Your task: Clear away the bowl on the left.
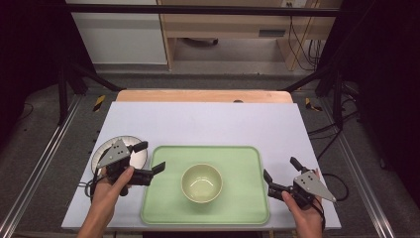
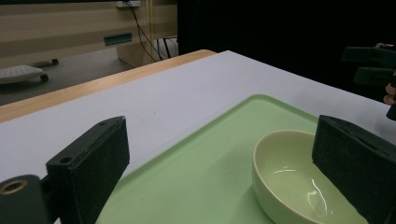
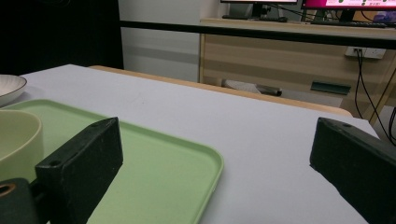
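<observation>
A pale green bowl (image 1: 201,182) stands empty in the middle of a green tray (image 1: 163,208) on the white table cover. My left gripper (image 1: 149,158) hovers open at the tray's left edge, above a white plate (image 1: 137,156). Its view shows the bowl (image 2: 289,179) ahead on the tray (image 2: 205,158) between its wide-apart jaws. My right gripper (image 1: 281,171) is open just off the tray's right edge, nothing between its jaws. Its view shows the tray's corner (image 3: 187,163), the bowl's side (image 3: 18,135) and the plate's rim (image 3: 9,88).
The white cover (image 1: 208,121) reaches back to a wooden table edge (image 1: 203,95). Black frame posts stand at both sides, and cables lie on the floor at right. In the left gripper view the other gripper (image 2: 371,63) shows at far right.
</observation>
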{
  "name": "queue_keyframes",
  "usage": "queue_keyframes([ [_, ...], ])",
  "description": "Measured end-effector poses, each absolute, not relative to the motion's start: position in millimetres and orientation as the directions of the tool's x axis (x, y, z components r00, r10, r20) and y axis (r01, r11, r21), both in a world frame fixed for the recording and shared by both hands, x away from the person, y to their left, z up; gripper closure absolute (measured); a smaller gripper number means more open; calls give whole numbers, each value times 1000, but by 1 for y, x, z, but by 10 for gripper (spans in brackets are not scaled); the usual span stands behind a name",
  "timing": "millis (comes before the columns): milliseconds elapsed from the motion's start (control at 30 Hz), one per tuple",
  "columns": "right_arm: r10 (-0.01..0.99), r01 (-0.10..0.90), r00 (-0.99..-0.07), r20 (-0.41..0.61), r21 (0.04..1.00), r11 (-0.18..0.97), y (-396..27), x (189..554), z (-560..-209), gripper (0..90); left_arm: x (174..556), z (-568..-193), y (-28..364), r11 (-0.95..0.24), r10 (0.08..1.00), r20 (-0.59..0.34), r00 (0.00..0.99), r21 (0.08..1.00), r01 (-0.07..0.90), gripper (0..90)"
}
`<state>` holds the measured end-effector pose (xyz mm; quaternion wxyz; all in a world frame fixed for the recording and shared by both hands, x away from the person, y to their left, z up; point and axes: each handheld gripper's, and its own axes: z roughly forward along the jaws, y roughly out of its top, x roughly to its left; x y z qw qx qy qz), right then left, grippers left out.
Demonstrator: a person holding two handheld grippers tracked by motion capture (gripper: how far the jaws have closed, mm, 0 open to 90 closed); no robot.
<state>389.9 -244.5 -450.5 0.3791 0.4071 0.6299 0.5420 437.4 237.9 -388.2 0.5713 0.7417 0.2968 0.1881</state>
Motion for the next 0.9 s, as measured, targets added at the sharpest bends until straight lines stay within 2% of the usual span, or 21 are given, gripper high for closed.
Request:
queue_keyframes([
  [667, 925, 96, -379, -37, 992, 79, -246, 389, -450, 27, 439, -400, 273, -173, 699, -46, 714, 958, 230, 40],
  [900, 925, 96, -378, -40, 992, 82, -246, 389, -450, 27, 442, -406, 286, -134, 717, -76, 693, 961, 243, 41],
])
